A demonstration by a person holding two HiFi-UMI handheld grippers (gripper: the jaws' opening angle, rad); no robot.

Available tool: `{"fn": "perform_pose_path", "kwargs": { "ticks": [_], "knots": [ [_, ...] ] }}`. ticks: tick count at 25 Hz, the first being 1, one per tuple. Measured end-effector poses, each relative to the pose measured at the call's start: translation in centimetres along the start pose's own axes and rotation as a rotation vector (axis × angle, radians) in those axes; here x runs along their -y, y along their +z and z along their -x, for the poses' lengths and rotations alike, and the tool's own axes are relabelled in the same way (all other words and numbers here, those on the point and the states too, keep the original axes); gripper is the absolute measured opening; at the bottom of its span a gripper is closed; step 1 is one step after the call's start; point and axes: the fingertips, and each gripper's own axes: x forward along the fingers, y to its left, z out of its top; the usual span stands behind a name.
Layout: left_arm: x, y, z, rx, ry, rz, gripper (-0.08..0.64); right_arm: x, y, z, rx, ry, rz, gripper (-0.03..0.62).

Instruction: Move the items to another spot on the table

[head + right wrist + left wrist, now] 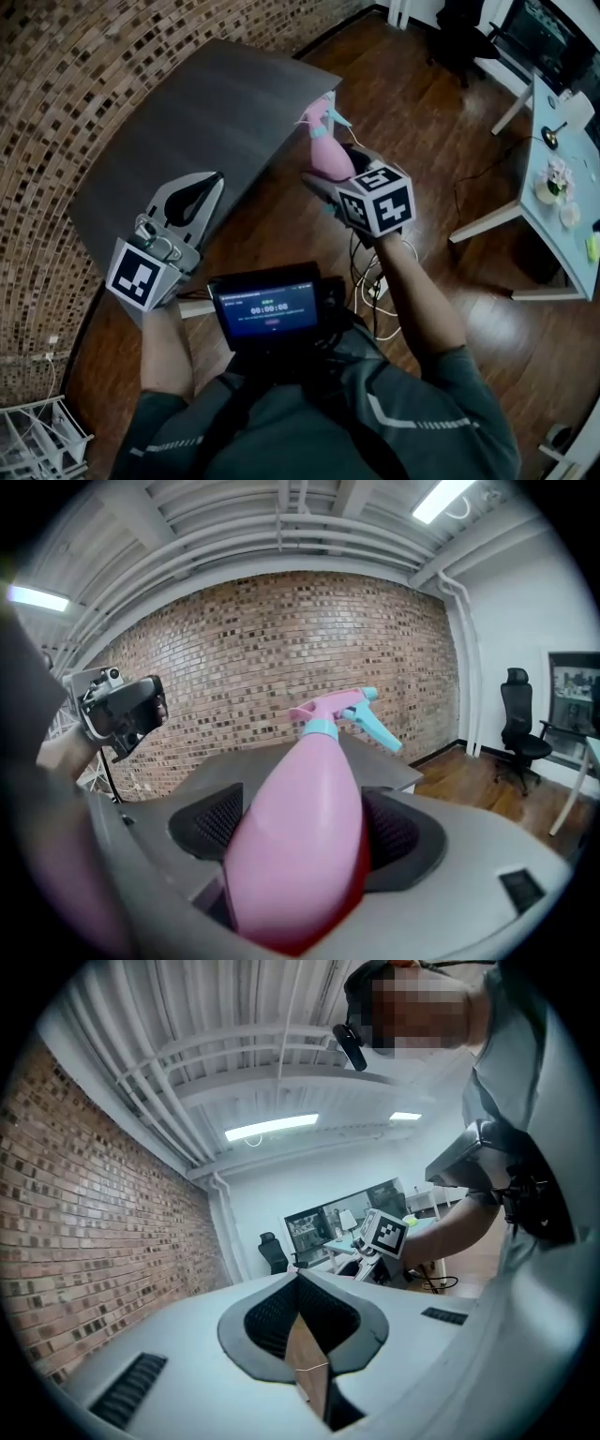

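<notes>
- Brick wall [66, 84] curves round the far and left side of the room, and a dark grey table [187, 122] stands against it on a wooden floor.
- No item shows on the table top in any view.
- The right gripper [302, 841] has its jaws spread wide and pinching the fat body of a pink spray bottle [328, 155], one pad on each flank.
- The bottle is carried at the table's right edge. Whether it hangs over the top or just off it cannot be told from the head view.
- Its long axis runs along the jaws. The base sits deep between them and the teal trigger head points far, toward the wall, so the bottle lies tilted rather than upright.
- The open table surface lies to the left of the bottle and beyond it. A set-down there would likely mean swinging left and bringing the base under.
- The left gripper [214, 180] has its jaws pressed together on nothing, over the table's near left part and well apart from the bottle.
</notes>
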Motion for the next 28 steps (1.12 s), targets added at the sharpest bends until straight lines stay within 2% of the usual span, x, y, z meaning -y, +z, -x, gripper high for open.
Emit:
{"fn": "perform_pose_path", "kwargs": {
  "ticks": [3,9,12,14,17,21,25,28],
  "knots": [
    [-0.6,-0.4,-2.1,-0.011,-0.037,-0.014,-0.003,2.0,0.6,-0.6,0.021,-0.010,-0.027,0.407],
    [-2.2,-0.9,-6.1,0.032,-0.076,-0.020,-0.003,5.8,1.5,-1.5,0.021,-0.043,-0.027,0.407],
    [-3.7,-1.8,-8.3,0.060,-0.067,-0.011,-0.003,8.3,2.3,-2.6,0.021,-0.059,-0.018,0.407],
    [-5.1,-2.2,-9.6,0.085,-0.053,0.024,-0.003,9.7,3.0,-3.8,0.017,-0.059,-0.011,0.407],
    [-7.7,-3.5,-11.5,0.078,-0.055,0.072,-0.003,11.8,4.6,-6.4,0.014,-0.052,-0.004,0.407],
    [-11.6,-5.3,-14.4,0.056,-0.043,0.040,-0.003,14.4,6.4,-10.5,0.002,-0.034,0.002,0.407],
    [-15.5,-5.9,-17.1,0.090,-0.035,0.005,-0.003,17.4,8.5,-14.4,-0.023,-0.024,0.014,0.407],
    [-19.6,-7.6,-19.1,0.088,-0.019,0.011,-0.003,19.7,10.7,-18.2,-0.056,-0.013,0.029,0.407]
  ]
}}
